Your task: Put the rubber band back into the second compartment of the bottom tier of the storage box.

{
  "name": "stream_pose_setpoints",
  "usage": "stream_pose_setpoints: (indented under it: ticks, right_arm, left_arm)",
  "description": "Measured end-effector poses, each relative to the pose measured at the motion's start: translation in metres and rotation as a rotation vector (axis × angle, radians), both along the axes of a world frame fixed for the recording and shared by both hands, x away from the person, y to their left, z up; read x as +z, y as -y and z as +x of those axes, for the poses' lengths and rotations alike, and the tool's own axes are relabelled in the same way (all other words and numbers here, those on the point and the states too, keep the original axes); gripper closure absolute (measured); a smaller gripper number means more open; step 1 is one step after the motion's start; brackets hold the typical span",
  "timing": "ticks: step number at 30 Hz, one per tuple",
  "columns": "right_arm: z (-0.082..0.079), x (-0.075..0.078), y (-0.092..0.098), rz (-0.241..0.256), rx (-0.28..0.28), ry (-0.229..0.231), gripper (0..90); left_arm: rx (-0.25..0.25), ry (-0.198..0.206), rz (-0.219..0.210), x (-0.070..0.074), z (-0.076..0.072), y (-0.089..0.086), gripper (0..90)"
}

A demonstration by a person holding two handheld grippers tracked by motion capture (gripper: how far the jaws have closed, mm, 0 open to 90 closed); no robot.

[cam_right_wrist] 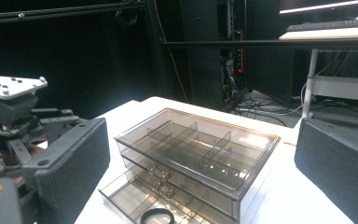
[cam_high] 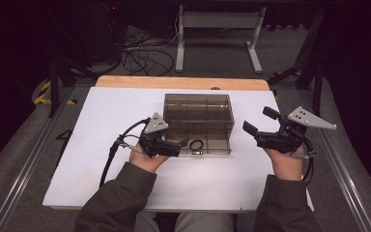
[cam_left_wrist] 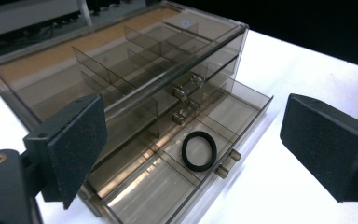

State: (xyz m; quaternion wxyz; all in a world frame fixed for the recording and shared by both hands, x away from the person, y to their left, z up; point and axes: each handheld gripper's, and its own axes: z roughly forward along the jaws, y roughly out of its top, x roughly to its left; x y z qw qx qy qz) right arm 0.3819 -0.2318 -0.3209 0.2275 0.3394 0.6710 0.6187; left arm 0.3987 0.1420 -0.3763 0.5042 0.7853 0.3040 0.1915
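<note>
Standing on the white table (cam_high: 101,159) is a smoky clear drawer box (cam_high: 198,108), set toward the far middle, with its bottom drawer (cam_high: 207,144) pulled out toward the person. A black ring (cam_high: 196,144) lies flat in that open drawer, in a front compartment just behind the drawer's small knobs; in the left gripper view the ring (cam_left_wrist: 199,150) sits apart from the divider walls, and in the right gripper view only its top arc (cam_right_wrist: 157,215) shows at the lower edge. The upper drawers are shut, their dividers visible through the lid. The left tongs (cam_high: 182,144) are held low at the drawer's left front corner, near the ring but not touching it; their jaws stand wide, with nothing between the pads (cam_left_wrist: 77,149). The right tongs (cam_high: 260,122) hover off the box's right side, clear of it, also spread wide and holding nothing, one pad (cam_right_wrist: 72,163) seen at each side of that view with the box (cam_right_wrist: 196,154) framed between them. Both hands come in from the near edge, sleeves resting over the table's front. Each gripper carries a grey three-cornered plate (cam_high: 311,118) on top. A second table frame (cam_high: 220,34) and loose cables (cam_high: 142,55) lie on the floor beyond.
</note>
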Motion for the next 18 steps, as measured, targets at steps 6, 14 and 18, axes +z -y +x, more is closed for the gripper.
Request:
stream_pose_setpoints:
  ticks: [6,14,18]
  right_arm:
    - [0.001,-0.001,-0.002,-0.003,0.002,-0.004,4.0]
    - [0.001,-0.003,-0.004,0.000,0.010,-0.012,4.0]
    - [0.001,-0.004,-0.005,0.001,0.014,-0.013,4.0]
  left_arm:
    - [0.010,0.031,-0.027,0.007,-0.006,-0.012,5.5]
    - [0.018,0.052,-0.064,0.014,-0.016,-0.031,5.1]
    - [0.026,0.065,-0.078,0.018,-0.018,-0.041,4.8]
